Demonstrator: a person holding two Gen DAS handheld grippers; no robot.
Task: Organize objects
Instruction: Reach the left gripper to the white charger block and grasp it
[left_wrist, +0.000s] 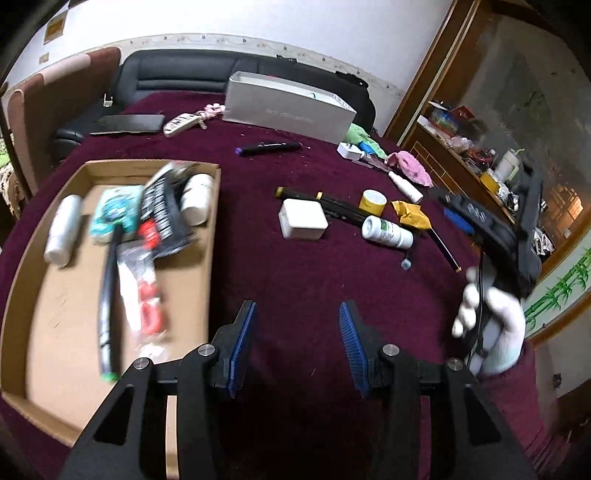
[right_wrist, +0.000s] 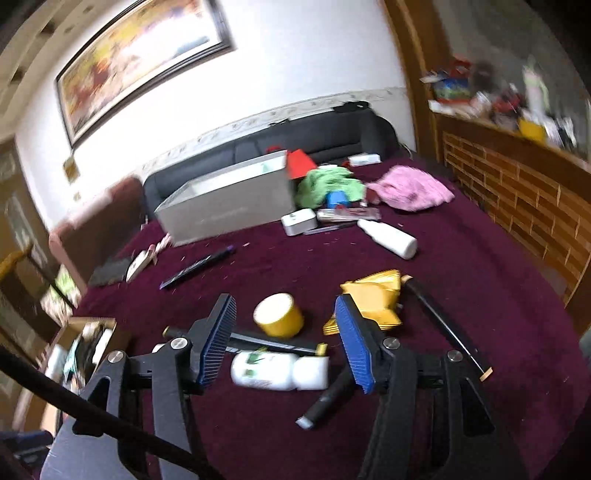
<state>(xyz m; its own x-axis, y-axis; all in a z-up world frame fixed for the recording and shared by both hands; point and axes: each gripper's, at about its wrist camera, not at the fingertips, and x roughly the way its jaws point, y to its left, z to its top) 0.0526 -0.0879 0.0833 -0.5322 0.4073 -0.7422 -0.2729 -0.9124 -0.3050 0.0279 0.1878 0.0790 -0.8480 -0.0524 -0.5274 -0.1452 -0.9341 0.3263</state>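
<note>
White bottle (right_wrist: 279, 370) lies on its side mid-table (right_wrist: 480, 258), between the right gripper's (right_wrist: 286, 328) spread, empty jaws. Left gripper (left_wrist: 297, 339) likewise spread, empty, beside the cardboard box (left_wrist: 22, 258). Risk: bottle rolls off the pads; yellow tape roll (right_wrist: 279, 314) sits close.

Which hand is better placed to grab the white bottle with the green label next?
Probably the right. The right gripper is open with the white bottle lying just beyond its fingertips, while the left gripper, also open, faces bare cloth beside the cardboard box.
</note>
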